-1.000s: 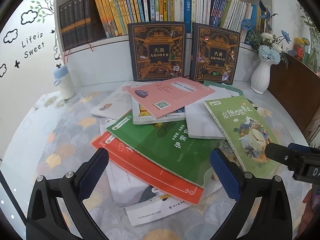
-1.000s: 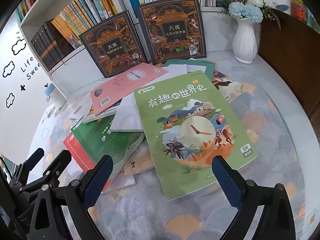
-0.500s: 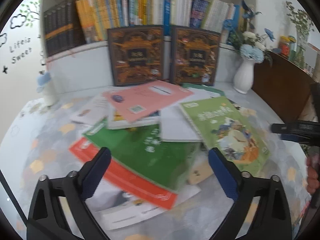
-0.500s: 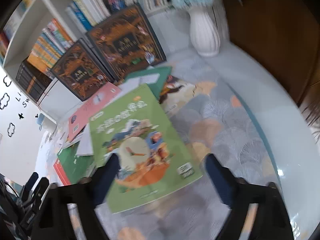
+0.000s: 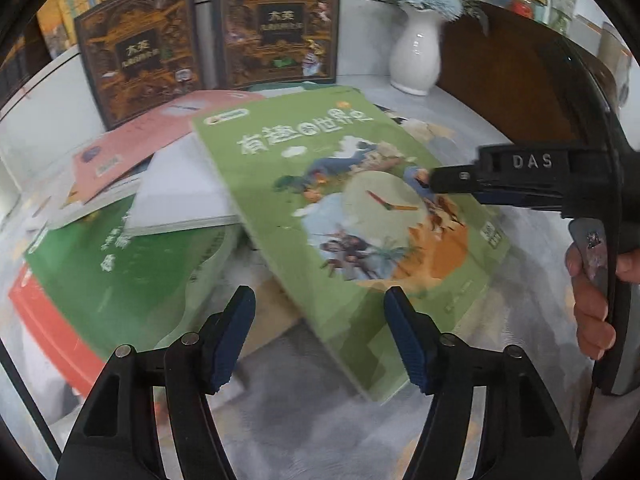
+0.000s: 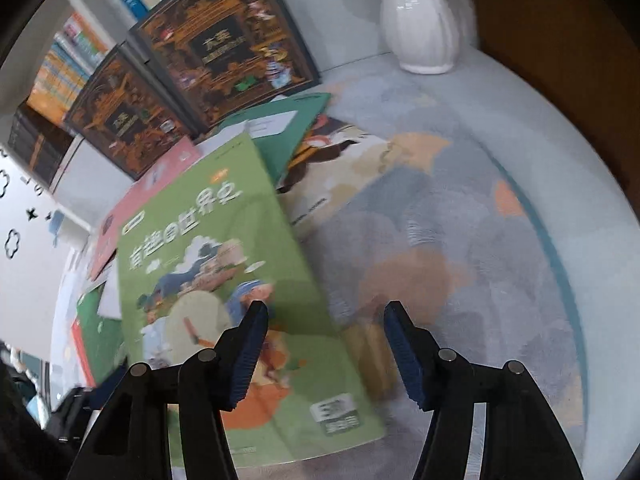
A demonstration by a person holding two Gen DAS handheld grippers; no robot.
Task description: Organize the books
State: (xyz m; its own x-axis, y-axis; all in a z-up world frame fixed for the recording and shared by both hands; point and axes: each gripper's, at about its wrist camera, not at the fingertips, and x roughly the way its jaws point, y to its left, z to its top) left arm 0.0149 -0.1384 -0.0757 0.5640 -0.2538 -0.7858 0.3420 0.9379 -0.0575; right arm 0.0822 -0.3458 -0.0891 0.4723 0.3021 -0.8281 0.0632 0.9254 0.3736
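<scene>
A heap of books lies on the patterned table (image 6: 460, 240). On top is a light-green book with a clock picture (image 5: 340, 200) (image 6: 224, 280). My left gripper (image 5: 318, 308) hangs over its near corner, jaws closing. The corner sits between them with the pads not touching it. My right gripper (image 6: 326, 316) is over the book's right edge, jaws also closing and pads clear. From the left wrist view the right gripper (image 5: 436, 180) reaches in from the right above the cover, with a hand (image 5: 588, 300) on its handle.
A dark-green book (image 5: 120, 272), a red one (image 5: 40, 320), a white one (image 5: 180, 192) and a pink one (image 5: 152, 140) lie to the left. Two dark ornate books (image 5: 280, 20) lean on the shelf. A white vase (image 6: 424, 20) and a brown cabinet (image 5: 500, 80) are at the right.
Both grippers have come down and closer to the light-green book, and their jaws have narrowed. The right gripper has moved in over the cover.
</scene>
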